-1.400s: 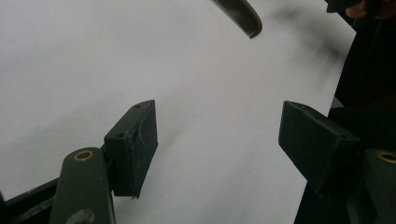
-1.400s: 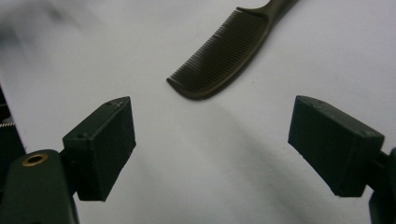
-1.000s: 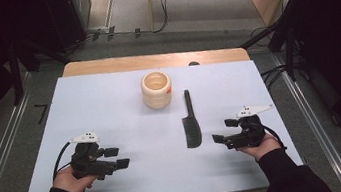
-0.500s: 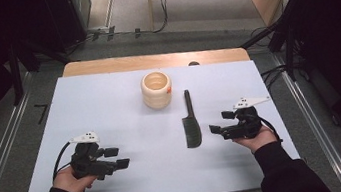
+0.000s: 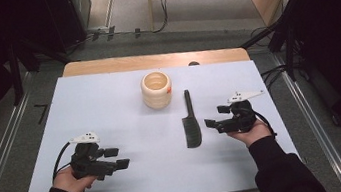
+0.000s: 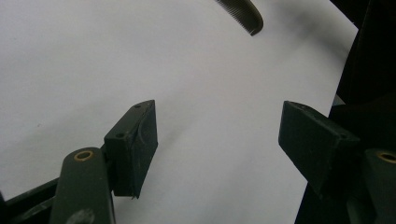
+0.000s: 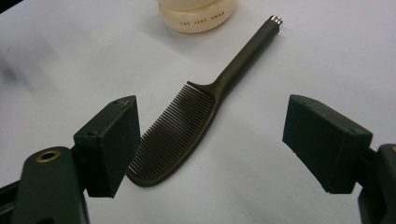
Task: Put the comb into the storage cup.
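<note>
Table [image 5: 108, 99] with a pale white top and a strip of bare wood along its far edge carries two things near its middle: a cream, ribbed round cup [image 5: 156, 90] with an open mouth, and a dark, long-handled plastic comb [image 5: 191, 122] lying flat just to the right of it and a little nearer. The comb's thin handle points to the far side and ends beside the cup, apart from it, while its toothed head lies toward the near side. In the right gripper view the comb [image 7: 196, 112] runs slantwise between the two black jaws, its teeth toward the left jaw, and the cup [image 7: 196, 14] stands beyond it with small reddish lettering on its side. The right gripper [image 5: 216, 122], held in the person's right hand [image 5: 249, 133], sits just right of the comb's head, jaws wide apart and holding nothing, pointed toward the comb without touching it. The left gripper [image 5: 116, 158], held in the left hand [image 5: 69, 178], rests low over the near left part of the table, well apart from the cup and comb, jaws also spread wide and empty. In the left gripper view bare white table lies between its jaws, and the tip of the comb [image 6: 240, 11] shows at the upper edge. Dark sleeves [image 5: 283, 176] cover both forearms.
</note>
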`<state>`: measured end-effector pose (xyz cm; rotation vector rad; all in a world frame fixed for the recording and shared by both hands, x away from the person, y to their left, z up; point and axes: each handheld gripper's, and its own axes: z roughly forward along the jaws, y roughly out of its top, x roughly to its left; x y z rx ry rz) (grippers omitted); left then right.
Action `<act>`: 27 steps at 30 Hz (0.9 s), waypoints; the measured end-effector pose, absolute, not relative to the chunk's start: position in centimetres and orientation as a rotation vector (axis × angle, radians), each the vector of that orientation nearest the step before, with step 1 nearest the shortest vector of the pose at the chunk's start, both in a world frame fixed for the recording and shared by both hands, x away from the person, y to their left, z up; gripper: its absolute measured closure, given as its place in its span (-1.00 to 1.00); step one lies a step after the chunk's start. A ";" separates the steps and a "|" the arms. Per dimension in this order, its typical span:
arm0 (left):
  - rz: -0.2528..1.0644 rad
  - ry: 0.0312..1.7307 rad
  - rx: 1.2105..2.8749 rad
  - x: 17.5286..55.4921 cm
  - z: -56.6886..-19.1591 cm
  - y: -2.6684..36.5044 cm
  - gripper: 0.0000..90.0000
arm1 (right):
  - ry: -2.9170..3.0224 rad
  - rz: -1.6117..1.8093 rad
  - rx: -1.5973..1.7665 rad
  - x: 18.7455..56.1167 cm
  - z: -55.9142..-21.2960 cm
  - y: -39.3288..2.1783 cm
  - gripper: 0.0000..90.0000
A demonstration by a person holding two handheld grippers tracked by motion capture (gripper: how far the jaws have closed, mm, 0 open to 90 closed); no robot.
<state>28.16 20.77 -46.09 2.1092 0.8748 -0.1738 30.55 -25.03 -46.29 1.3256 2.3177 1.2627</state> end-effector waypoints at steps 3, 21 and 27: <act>-0.174 0.873 2.112 28.2 -46.1 20.8 -0.36 | 2.329 1.255 1.324 31.1 -46.1 -24.7 -0.60; -0.177 0.875 2.111 28.2 -46.1 20.8 -0.36 | 2.334 1.239 1.309 35.1 -45.4 -23.2 -0.57; -0.179 0.873 2.115 28.2 -46.1 20.9 -0.35 | 2.340 1.223 1.316 36.0 -45.5 -22.4 -0.56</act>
